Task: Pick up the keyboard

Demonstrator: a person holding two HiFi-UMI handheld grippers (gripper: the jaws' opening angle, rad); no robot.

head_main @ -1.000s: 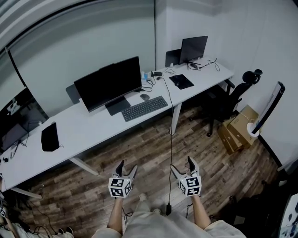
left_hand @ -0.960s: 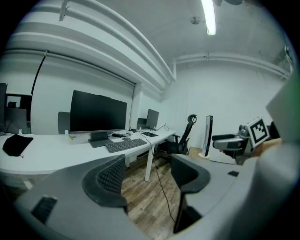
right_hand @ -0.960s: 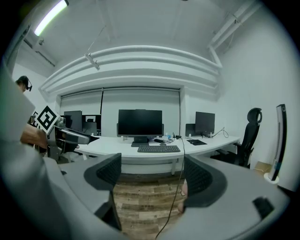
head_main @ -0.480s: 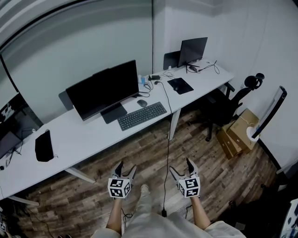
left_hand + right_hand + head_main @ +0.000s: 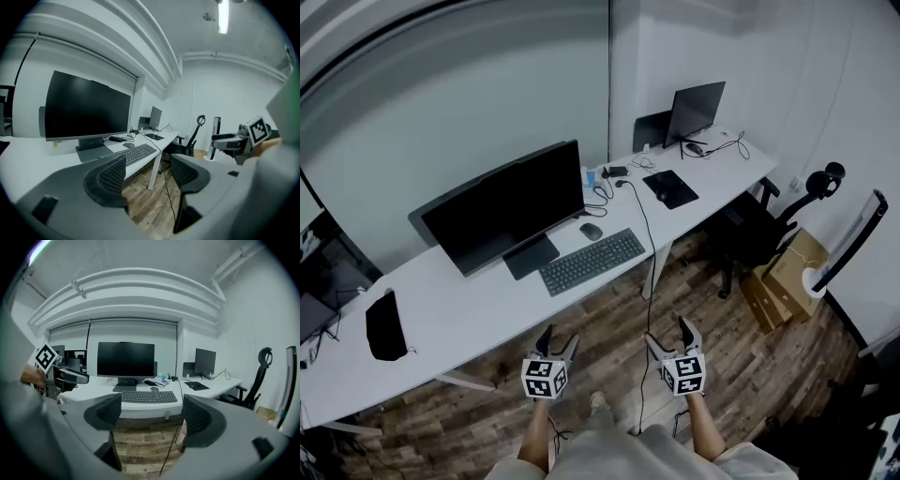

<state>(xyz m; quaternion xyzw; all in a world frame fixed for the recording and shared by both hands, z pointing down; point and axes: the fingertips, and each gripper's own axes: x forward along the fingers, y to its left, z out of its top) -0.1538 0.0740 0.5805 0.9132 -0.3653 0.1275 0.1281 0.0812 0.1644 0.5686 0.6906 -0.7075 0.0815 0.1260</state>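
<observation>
head view: keyboard (image 5: 592, 262) lies on the white desk (image 5: 469, 300) before the monitor (image 5: 502, 208), mouse (image 5: 591, 231) just beside; left gripper (image 5: 559, 336) and right gripper (image 5: 666, 330) hang over the wood floor (image 5: 605, 319), well apart from the keyboard | left gripper view: jaws spread, nothing between; keyboard beyond, on the desk | right gripper view: jaws spread, empty; keyboard ahead on the desk

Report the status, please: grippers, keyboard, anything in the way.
Left gripper open, empty. Right gripper open, empty. Keyboard flat on desk, untouched. Cable hangs off desk beside it.
</observation>
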